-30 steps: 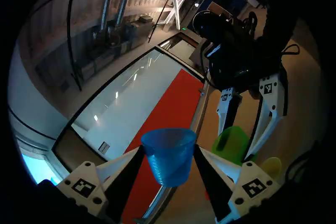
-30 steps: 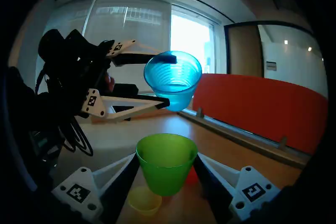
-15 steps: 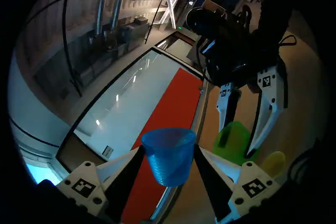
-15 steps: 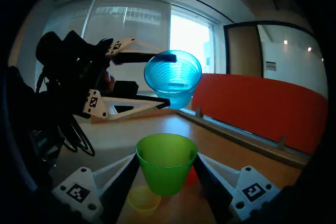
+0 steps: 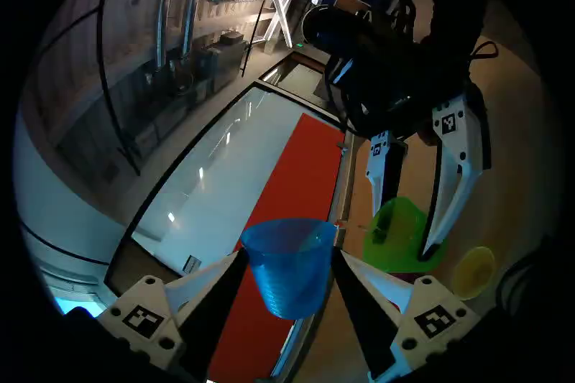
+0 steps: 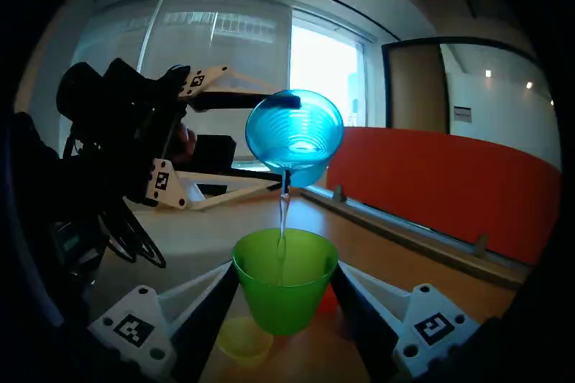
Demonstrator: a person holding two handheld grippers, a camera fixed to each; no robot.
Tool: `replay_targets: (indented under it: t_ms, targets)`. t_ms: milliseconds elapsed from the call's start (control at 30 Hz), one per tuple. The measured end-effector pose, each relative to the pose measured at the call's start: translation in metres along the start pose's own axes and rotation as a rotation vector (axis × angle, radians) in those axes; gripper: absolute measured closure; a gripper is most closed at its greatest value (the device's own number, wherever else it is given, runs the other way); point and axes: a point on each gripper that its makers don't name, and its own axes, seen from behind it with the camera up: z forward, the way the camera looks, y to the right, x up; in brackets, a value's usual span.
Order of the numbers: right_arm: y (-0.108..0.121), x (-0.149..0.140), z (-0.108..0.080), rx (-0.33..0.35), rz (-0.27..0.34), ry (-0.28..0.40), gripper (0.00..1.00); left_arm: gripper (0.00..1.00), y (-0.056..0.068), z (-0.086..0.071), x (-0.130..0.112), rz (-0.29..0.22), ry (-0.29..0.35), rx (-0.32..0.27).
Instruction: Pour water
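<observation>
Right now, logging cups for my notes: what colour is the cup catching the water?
Green. The translucent green plastic cup shows best in the right gripper view.

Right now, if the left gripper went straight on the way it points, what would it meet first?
The left gripper holds the blue cup; past it, probably the red partition, though depth is unclear. The green cup sits off that line.

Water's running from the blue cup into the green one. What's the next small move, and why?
Probably tip the blue cup in the left gripper slightly further: the stream is thin and lands inside the green cup, held upright by the right gripper.
</observation>
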Motion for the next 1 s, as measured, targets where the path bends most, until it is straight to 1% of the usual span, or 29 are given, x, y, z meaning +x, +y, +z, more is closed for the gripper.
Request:
replay_targets:
  t_ms: [300, 767, 1000]
  targets:
    - [0.0017, -0.0002, -0.0011, -0.002, -0.003, 0.002, 0.10, 0.16, -0.0045, -0.0011, 0.0011, 0.031, -0.004, 0.008]
    - [0.0015, -0.0005, -0.0012, -0.002, -0.008, 0.003, 0.10, 0.16, -0.0060, -0.0027, 0.0033, 0.085, -0.005, 0.010]
    - [0.0014, -0.0012, -0.0007, -0.002, -0.009, 0.005, 0.10, 0.16, -0.0079, -0.0024, 0.0043, 0.097, -0.005, 0.008]
